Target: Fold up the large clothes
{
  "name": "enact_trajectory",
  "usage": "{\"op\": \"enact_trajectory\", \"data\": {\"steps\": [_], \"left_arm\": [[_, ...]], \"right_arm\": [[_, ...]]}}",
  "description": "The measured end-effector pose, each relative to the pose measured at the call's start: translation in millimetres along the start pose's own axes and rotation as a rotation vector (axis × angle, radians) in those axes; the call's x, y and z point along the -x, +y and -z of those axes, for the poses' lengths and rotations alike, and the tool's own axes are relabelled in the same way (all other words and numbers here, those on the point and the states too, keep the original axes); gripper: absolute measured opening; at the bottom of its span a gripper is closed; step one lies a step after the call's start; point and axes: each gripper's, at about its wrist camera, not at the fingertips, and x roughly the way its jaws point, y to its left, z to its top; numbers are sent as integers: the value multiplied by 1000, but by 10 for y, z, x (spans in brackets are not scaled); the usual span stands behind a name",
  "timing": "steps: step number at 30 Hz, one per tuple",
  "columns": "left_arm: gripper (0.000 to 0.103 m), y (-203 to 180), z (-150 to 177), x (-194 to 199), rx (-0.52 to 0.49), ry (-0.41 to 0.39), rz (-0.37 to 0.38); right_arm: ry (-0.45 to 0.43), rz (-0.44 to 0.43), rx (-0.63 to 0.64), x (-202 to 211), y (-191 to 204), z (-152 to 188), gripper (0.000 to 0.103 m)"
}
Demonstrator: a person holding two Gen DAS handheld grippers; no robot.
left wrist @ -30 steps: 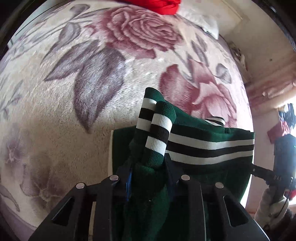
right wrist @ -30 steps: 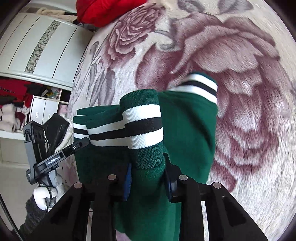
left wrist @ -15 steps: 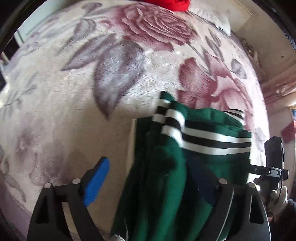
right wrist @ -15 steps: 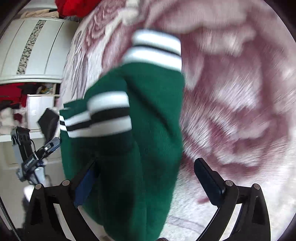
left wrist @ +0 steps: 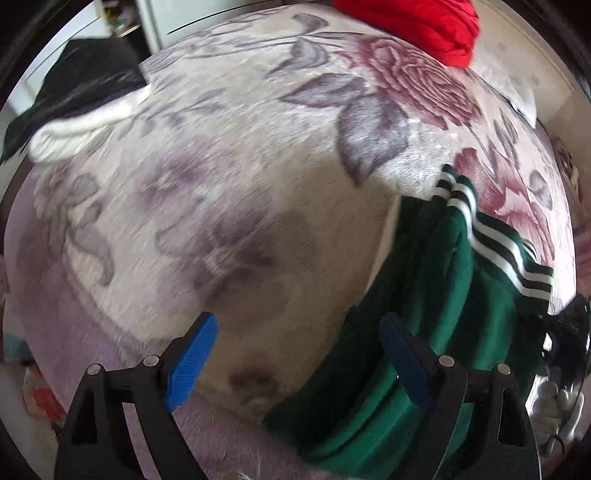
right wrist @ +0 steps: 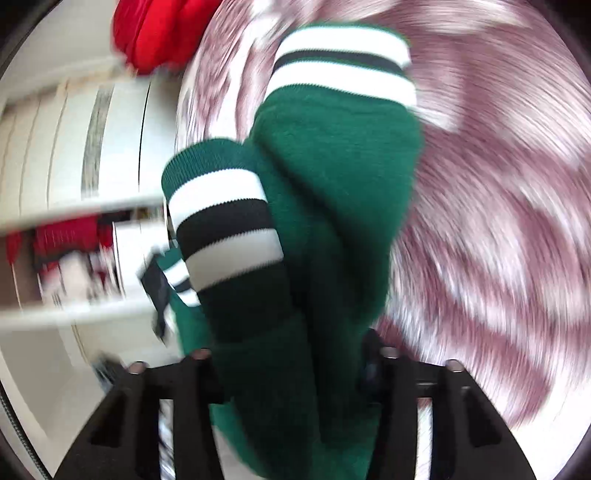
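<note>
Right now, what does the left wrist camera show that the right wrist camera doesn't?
Only the left wrist view shows the left gripper open over bare blanket, plus a black and white garment at the far left.

Only the right wrist view shows the right gripper closing with green fabric between its fingers, and a white wardrobe.

Both show the green sweater with striped cuffs, the floral blanket and the red garment.

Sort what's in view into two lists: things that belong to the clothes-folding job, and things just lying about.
Part of the job:
- green sweater with striped cuffs
- right gripper, jaws closing with the sweater between them
- left gripper, open, nothing between its jaws

Lying about:
- red garment
- black and white clothing
- floral blanket underneath
</note>
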Motion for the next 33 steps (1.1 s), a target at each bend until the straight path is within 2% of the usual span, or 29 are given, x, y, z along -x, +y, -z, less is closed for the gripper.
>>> {"op": "enact_trajectory", "data": {"steps": [2,4,6,8,9,10,13,14,15,16,18,20,21,23,25,28,29,30,33], "left_arm": [[90,150,136,96,36,14,-8],[90,262,271,190,49,23,-27],[90,372,453,296,40,37,-59],[90,454,644,357,8,44,-101],[90,480,726,352,-8,48,-114],[90,514,822,322,-29,56,-135],[90,631,1118,70,-53,121,-170],[90,674,1217,-55,-53,137,-174],[90,698,1283,-155,-59,146,-180],[90,706,1336,-259,-69,154,-187],[90,714,1438,-487,-89,169,-205],[93,734,1506,-713,-91,190,-205],[103,755,1505,-730,-79,166,-199],[103,835,1484,-748,-49,134,-153],[103,907,1480,-744,-23,115,-109],[103,928,1526,-711,-41,72,-100],[103,933,1538,-700,-36,61,-102],[103,953,1553,-689,-31,57,-102],[103,966,1585,-670,-23,56,-106]], "right_arm": [[-88,-81,-143,207,-112,274,41],[-194,-181,-331,470,-313,689,41],[-316,-294,-571,728,-601,1330,41],[-391,-329,-771,906,-839,2055,40],[-395,-325,-853,967,-951,2422,41],[-352,-279,-904,981,-1045,2725,46],[-135,-59,-915,917,-1267,3125,50],[-82,-15,-904,924,-1306,3145,59],[-59,13,-871,960,-1304,3109,69],[-28,84,-807,1030,-1249,3008,75],[-57,220,-648,1253,-1038,2759,75],[-90,341,-444,1471,-711,2470,83],[-95,394,-348,1515,-533,2333,85],[-64,491,-139,1486,-113,2036,86],[30,557,58,1223,377,1644,86],[157,570,285,675,1148,1190,84],[190,557,358,565,1388,1241,80],[224,560,460,270,1675,1125,78],[308,546,724,-626,2305,1142,78]]}}
